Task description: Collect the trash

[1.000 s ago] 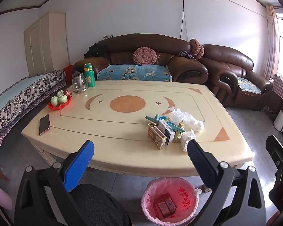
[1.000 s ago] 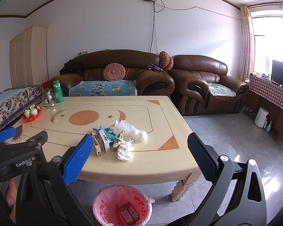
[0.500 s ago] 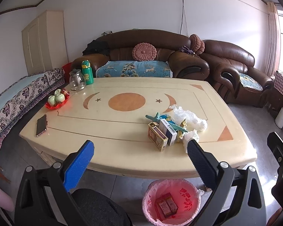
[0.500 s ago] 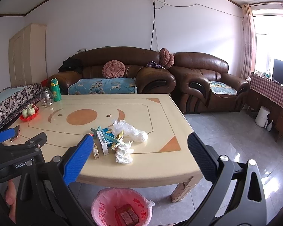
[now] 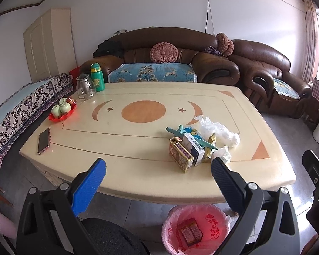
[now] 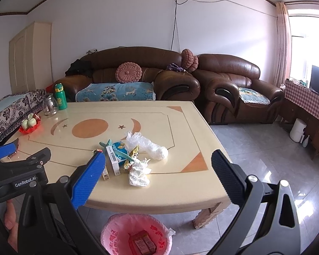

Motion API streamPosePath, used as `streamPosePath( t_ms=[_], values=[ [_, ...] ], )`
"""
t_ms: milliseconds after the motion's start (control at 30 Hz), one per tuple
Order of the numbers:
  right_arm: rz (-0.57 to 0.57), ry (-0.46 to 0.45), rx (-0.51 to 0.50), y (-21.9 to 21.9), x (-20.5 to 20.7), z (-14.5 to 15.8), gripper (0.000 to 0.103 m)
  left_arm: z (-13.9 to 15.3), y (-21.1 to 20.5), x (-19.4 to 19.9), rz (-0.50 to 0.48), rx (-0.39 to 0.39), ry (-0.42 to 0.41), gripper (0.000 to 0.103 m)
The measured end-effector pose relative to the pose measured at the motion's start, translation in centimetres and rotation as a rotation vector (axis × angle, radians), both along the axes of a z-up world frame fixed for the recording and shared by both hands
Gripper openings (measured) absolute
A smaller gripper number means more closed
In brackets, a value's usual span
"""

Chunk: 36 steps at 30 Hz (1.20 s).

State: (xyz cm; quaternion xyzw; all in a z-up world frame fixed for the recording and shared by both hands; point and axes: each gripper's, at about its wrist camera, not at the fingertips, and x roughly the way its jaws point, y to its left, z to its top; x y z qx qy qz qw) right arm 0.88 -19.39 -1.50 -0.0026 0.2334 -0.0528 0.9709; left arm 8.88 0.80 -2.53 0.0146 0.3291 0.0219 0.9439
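The left hand-held gripper (image 5: 158,175) and the right hand-held gripper (image 6: 158,175) both have their fingers wide apart and hold nothing. The trash pile (image 5: 198,143) of small boxes, wrappers and crumpled white plastic sits on the tabletop (image 5: 117,148) near its front edge. A pink-lined bin (image 5: 198,229) stands on the floor below that edge with two small boxes (image 5: 190,231) inside.

Left gripper (image 5: 158,171) with black angular frame, one ribbed blue finger pad (image 5: 89,187) and one ribbed black pad, silver screws at the joints, right gripper (image 6: 158,170) built alike, white "GenRobot.AI" lettering on the left gripper's body, bare skin at lower left
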Motion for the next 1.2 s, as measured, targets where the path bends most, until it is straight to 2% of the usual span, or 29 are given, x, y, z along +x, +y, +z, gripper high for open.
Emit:
streamPosePath(
  t_ms=[567,733,833,1000,1200],
  values=[
    [-0.008,0.037,-0.023,-0.5,3.8,-3.0,0.097,-3.3,0.2,4.5,0.016,0.015,0.066,0.097],
    [0.008,0.106,0.008,-1.8,6.3,-5.8,0.097,-5.7,0.8,7.1,-0.020,0.002,0.117,0.097],
    [-0.001,0.125,0.005,-2.1,7.5,-7.5,0.097,-7.3,1.0,8.9,-0.002,-0.006,0.164,0.097],
    [0.068,0.158,0.043,-1.6,10.0,-11.2,0.097,-10.4,1.2,13.1,0.014,-0.100,0.273,0.097],
    [0.106,0.195,0.022,-0.3,13.0,-15.1,0.097,-12.8,-0.3,16.4,0.015,-0.100,0.310,0.097]
  ],
)
